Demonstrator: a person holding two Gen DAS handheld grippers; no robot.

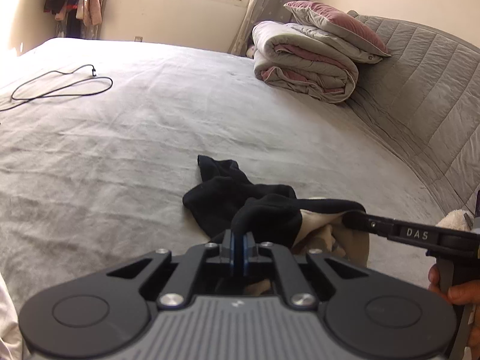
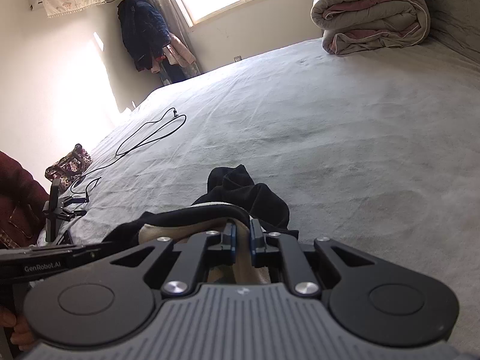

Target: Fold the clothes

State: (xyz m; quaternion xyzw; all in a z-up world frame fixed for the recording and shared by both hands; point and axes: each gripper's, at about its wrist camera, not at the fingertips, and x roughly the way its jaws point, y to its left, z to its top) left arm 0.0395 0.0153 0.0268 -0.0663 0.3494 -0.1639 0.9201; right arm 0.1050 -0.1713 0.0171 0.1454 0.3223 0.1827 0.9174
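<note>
A black garment with a cream lining (image 1: pixel 240 198) lies crumpled on the grey bed sheet (image 1: pixel 120 150). My left gripper (image 1: pixel 239 237) is shut on a black fold of it, which runs down between the blue pads. My right gripper (image 1: pixel 352 220) comes in from the right and pinches the garment's edge where black meets cream. In the right wrist view the same garment (image 2: pixel 249 192) bunches up in front of my right gripper (image 2: pixel 241 234), whose jaws are shut on a cream and black fold. My left gripper (image 2: pixel 111 244) reaches in from the left. The garment's underside is hidden.
A black cable (image 1: pixel 60 85) loops on the sheet at far left. A folded duvet (image 1: pixel 306 63) and a pillow (image 1: pixel 336 27) sit against the quilted grey headboard (image 1: pixel 420 105). A patterned bag (image 2: pixel 69 162) and a black clamp stand (image 2: pixel 60 207) are at the bed's left edge.
</note>
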